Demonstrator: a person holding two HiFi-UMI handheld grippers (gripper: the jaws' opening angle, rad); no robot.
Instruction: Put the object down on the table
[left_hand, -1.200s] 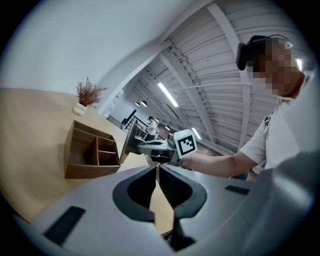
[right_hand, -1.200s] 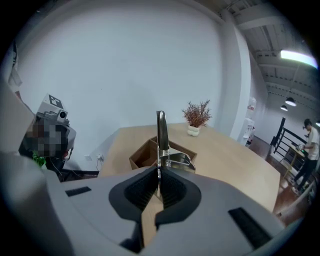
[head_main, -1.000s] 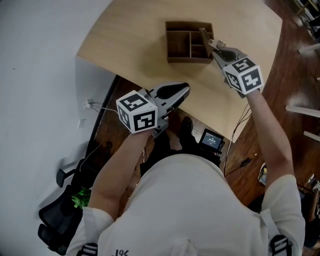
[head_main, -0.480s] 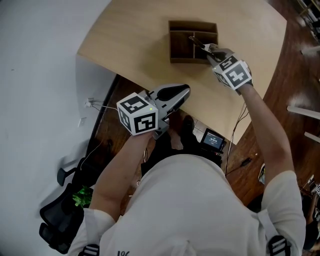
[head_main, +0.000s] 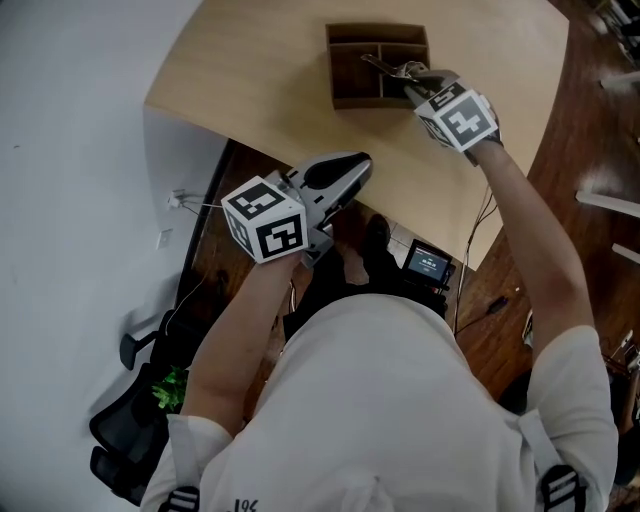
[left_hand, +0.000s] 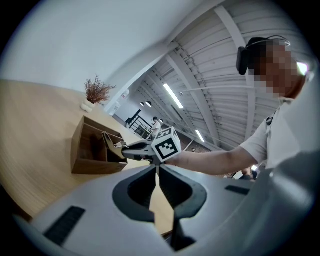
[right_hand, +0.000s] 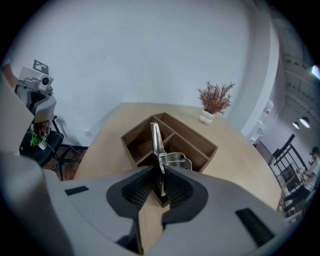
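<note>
Pale wood makes up the table (head_main: 250, 90) across the top of the head view. A dark wooden divided box (head_main: 365, 100) stands toward its far side. The right gripper (head_main: 405, 78) reaches out on a straight arm over the box, holding a slim metal utensil (head_main: 378, 65) above the box's dividers. The utensil is over the box and not yet on the bare tabletop. The left gripper (head_main: 355, 172) hangs back near the person's body, with only its jaw end over the table's near edge. It seems parked there to stay clear of the working arm.

From the left gripper view, the left gripper's (left_hand: 157, 172) jaw tips meet with nothing between them. Beyond them sits the box (left_hand: 90, 165), with the right gripper (left_hand: 127, 150) poised at its open top and the utensil (left_hand: 107, 140) slanting over it. A small dried plant (left_hand: 96, 91) stands farther along the table.

From the right gripper view, the right gripper's (right_hand: 160, 176) jaws are pressed narrow on the utensil's (right_hand: 155, 135) thin shaft. The long flat end points forward over the box's (right_hand: 131, 150) central divider, and a small metal cup part juts off to one side. Holding it by the shaft probably keeps it from swinging. I cannot tell whether it touches the box. Open table (right_hand: 110, 140) lies to the left of the box and looks free for setting it down.
</note>
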